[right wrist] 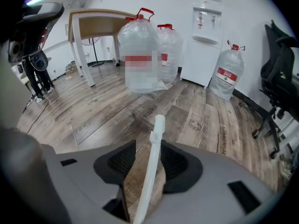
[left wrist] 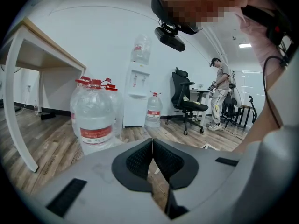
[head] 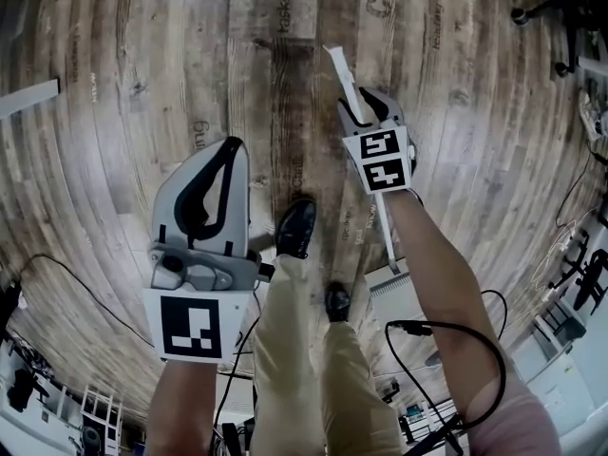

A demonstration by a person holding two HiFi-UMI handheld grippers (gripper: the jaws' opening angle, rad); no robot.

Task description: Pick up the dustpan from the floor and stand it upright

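The right gripper (head: 366, 110) is clamped on the thin white handle of the dustpan (right wrist: 155, 148), whose pan end sits low beside the person's shoes (head: 296, 226). The left gripper (left wrist: 152, 158) has its jaws pressed together with nothing between them. Clear water jugs (right wrist: 139, 55) with red caps stand on the wood floor (right wrist: 93, 106)

Dustpan (head: 387, 231): white, with a long thin handle (right wrist: 150, 171) and a pale ribbed pan (head: 394, 297). The handle is clamped between the jaws of the right gripper (head: 366, 114). Handle tip points to upper centre of the head view; pan sits lower, right of centre.
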